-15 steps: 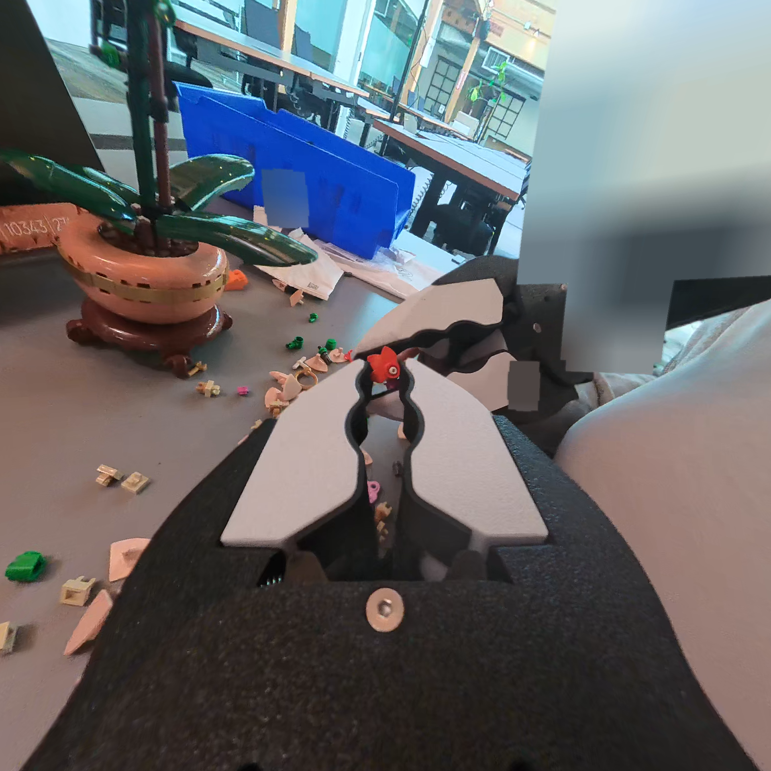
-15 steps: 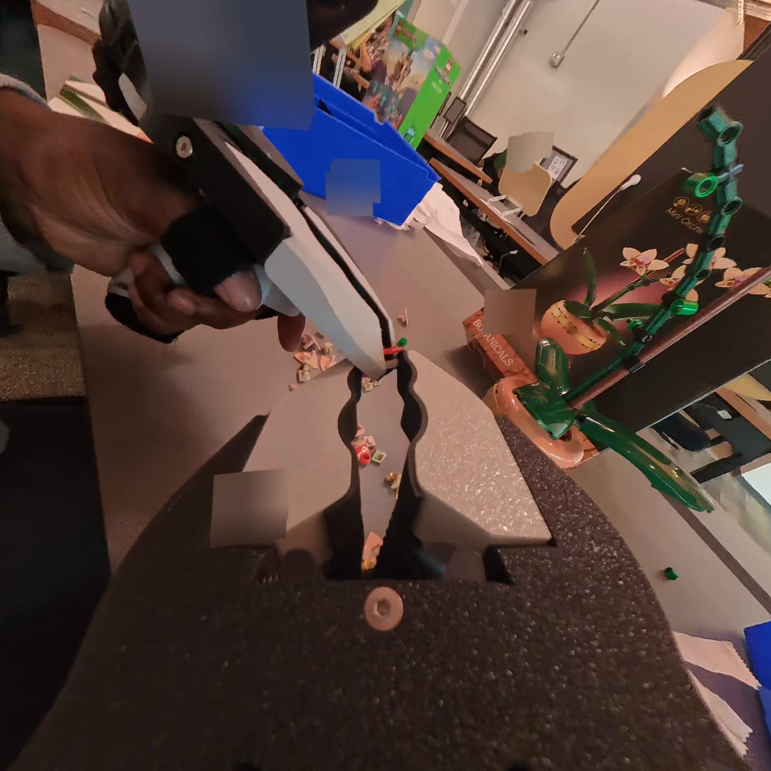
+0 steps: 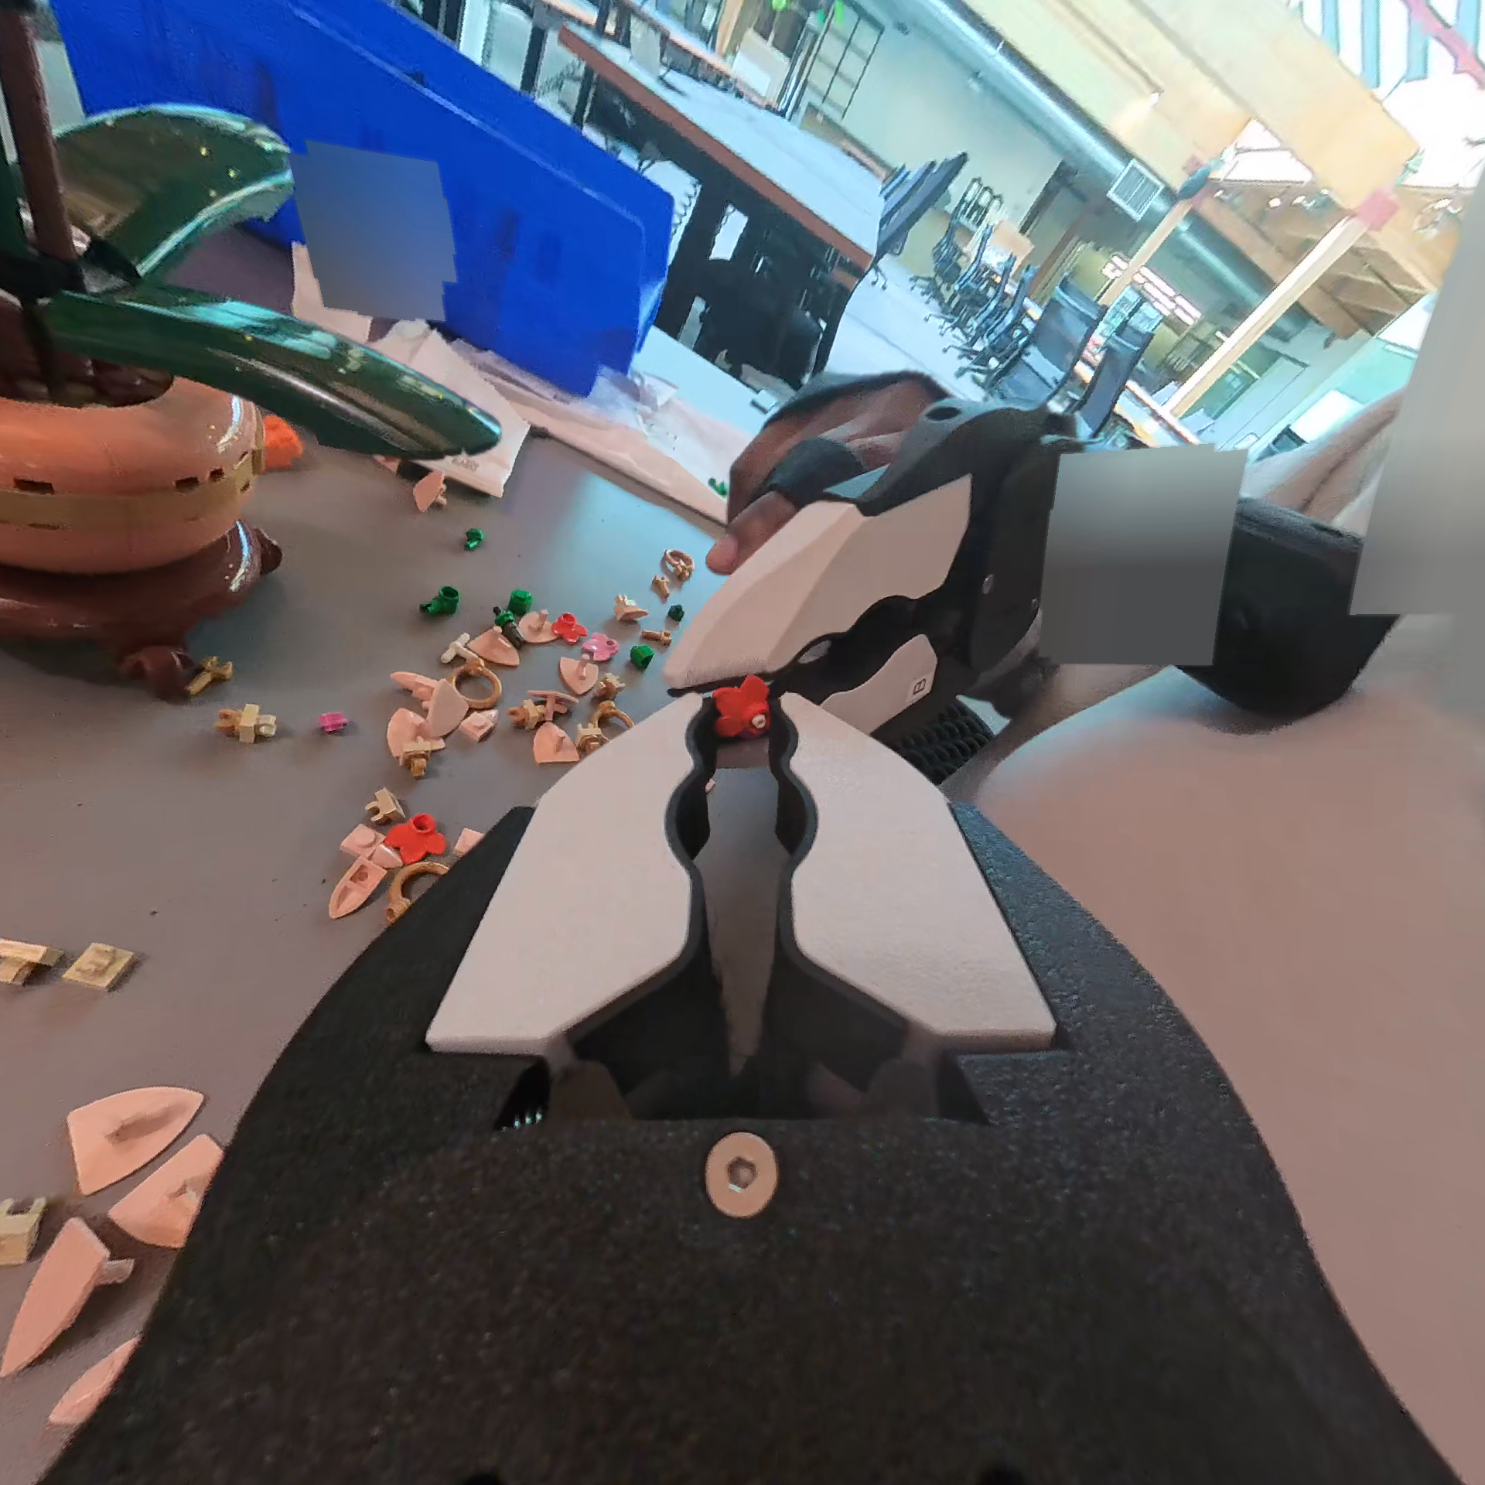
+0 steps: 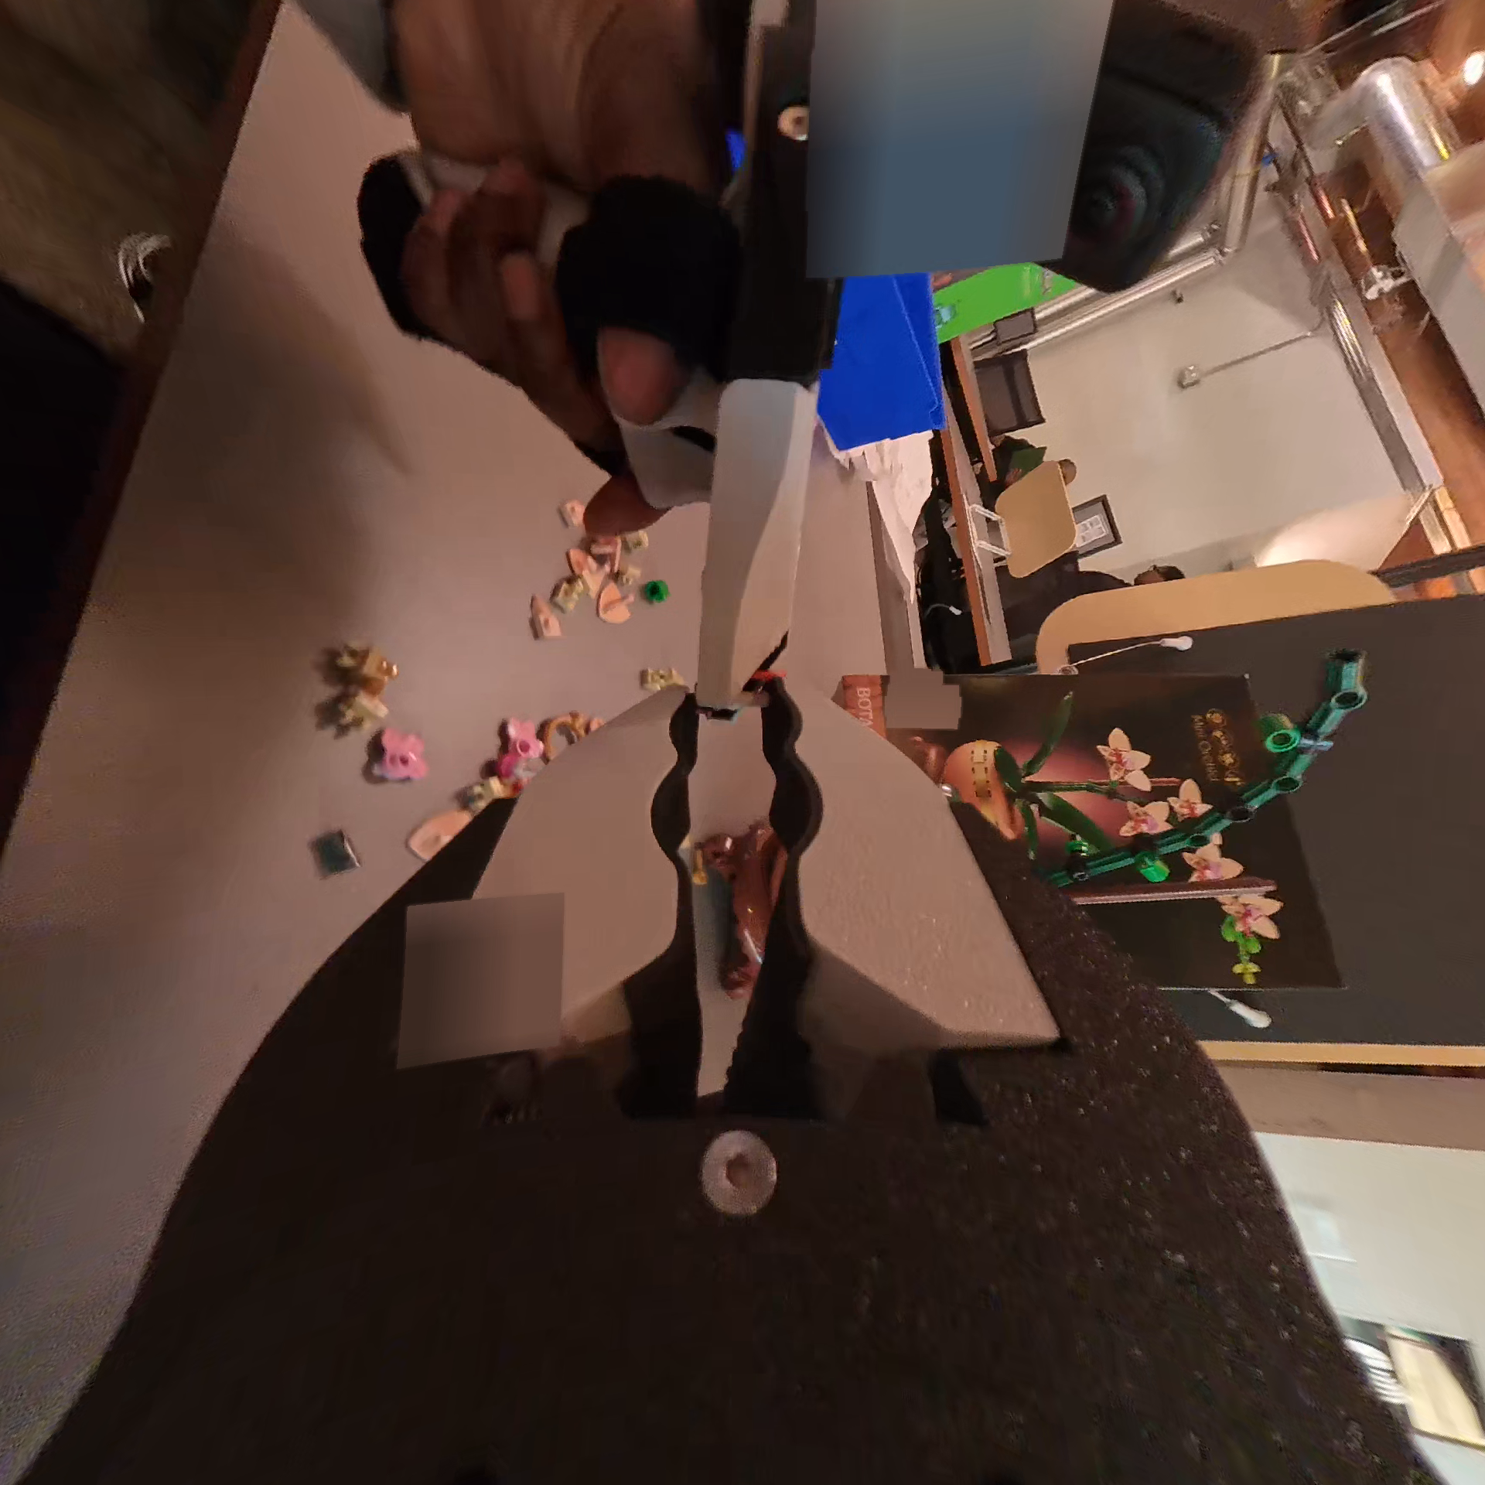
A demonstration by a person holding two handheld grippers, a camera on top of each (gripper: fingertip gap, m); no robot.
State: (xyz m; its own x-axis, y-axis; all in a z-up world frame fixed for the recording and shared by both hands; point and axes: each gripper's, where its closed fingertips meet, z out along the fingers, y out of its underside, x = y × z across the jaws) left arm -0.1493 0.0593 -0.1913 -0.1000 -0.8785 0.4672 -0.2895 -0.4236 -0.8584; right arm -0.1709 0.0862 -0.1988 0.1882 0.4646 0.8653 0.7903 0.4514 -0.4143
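Nearby, loose pink petals (image 3: 450, 707) litter the grey worktop (image 3: 161, 803) beside a potted brick plant (image 3: 120, 482). At its tips the left gripper (image 3: 738, 717) pinches a red flower piece (image 3: 741, 707). The right gripper (image 4: 730, 707) touches it there; whether its tips grip anything is unclear.

The brick-built plant pot (image 3: 120, 490) is cut off by the left edge of the left wrist view; its stem (image 3: 36, 153) runs out at the top edge. Pale petal-shaped pieces (image 3: 132, 1125) at lower left are partly covered by the body of the left hand-held gripper (image 3: 739, 711). In the right wrist view, the small red piece (image 4: 763, 679) is mostly hidden by fingertips; its shape cannot be determined there. A brown part (image 4: 747, 900) shows only through the finger gap. The printed box (image 4: 1205, 803) is cut off at the right edge.
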